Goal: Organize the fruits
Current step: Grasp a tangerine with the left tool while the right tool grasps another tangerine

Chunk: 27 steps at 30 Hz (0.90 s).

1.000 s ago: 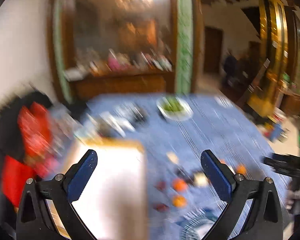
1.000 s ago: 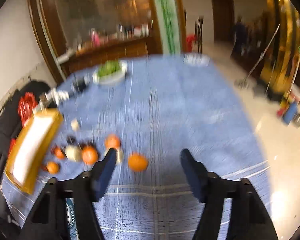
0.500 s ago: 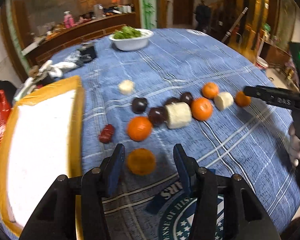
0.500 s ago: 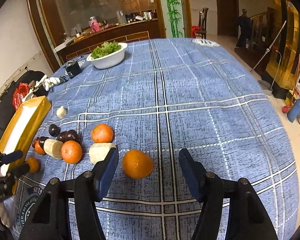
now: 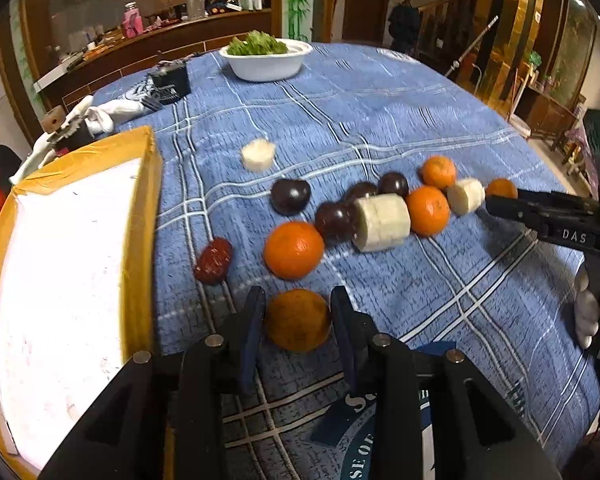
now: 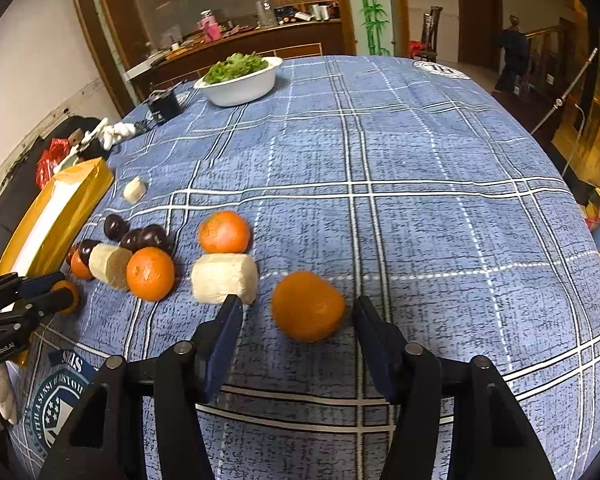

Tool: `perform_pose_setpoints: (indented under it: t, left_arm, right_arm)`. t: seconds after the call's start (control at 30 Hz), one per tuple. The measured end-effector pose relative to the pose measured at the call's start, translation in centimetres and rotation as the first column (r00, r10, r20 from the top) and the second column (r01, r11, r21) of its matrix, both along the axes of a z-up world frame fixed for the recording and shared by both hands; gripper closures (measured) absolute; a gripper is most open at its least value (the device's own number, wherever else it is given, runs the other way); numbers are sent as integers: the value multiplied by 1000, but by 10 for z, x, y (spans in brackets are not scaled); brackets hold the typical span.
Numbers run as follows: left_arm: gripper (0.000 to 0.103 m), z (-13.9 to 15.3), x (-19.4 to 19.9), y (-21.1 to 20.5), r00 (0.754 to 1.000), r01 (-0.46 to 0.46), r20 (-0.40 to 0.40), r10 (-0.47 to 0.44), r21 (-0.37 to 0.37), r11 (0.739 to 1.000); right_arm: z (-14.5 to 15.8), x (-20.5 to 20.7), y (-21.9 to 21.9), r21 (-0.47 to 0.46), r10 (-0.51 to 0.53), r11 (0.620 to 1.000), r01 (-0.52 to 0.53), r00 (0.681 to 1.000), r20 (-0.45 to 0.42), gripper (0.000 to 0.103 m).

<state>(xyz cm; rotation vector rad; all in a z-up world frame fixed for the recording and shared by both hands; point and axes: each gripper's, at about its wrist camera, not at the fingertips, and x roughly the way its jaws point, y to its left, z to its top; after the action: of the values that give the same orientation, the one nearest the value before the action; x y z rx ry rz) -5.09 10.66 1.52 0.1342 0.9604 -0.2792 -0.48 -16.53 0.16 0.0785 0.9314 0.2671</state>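
Fruit lies on the blue checked tablecloth [image 6: 420,152]: several tangerines, dark plums, banana pieces and a red date [image 5: 214,260]. My left gripper [image 5: 298,320] is shut on a tangerine [image 5: 298,320] at the cloth's near edge, both pads touching its sides; it also shows in the right wrist view [image 6: 66,296]. My right gripper [image 6: 298,320] is open, its fingers on either side of another tangerine [image 6: 308,306] without touching. A banana piece [image 6: 224,278] lies just beyond its left fingertip.
A yellow-rimmed white tray [image 5: 60,264] lies left of the fruit. A white bowl of greens [image 6: 240,80] stands at the table's far side, with a black device [image 6: 164,106] and white gloves [image 6: 116,132] to its left. The table edge curves close on the right.
My left gripper has closed from partly open onto the tangerine. My right gripper has moved forward, so its open fingers now flank the other tangerine.
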Motion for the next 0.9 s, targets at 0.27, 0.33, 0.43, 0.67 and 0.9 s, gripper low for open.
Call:
perform_pose_setpoints:
  t: [0.27, 0.33, 0.43, 0.67, 0.9]
  left_arm:
    - [69, -10, 4, -9, 1000, -22, 18, 20, 80, 997]
    - [71, -9, 3, -11, 999, -32, 26, 30, 91, 995]
    - [72, -6, 0, -8, 999, -46, 27, 44, 66, 997]
    - [72, 25, -19, 12, 990, -109, 85, 112, -32, 993]
    - [72, 70, -52, 70, 961, -210, 165, 224, -101, 973]
  right_arm:
    - [-1, -2, 3, -17, 8, 1000, -8, 1000, 11, 48]
    - [-2, -1, 2, -16, 3, 1000, -2, 1000, 7, 50]
    - [-2, -1, -2, -13, -16, 1000, 16, 1000, 8, 62]
    - [2, -4, -7, 6, -33, 999, 33, 999, 35, 65]
    - [54, -30, 2, 12, -33, 999, 32, 988, 149, 64]
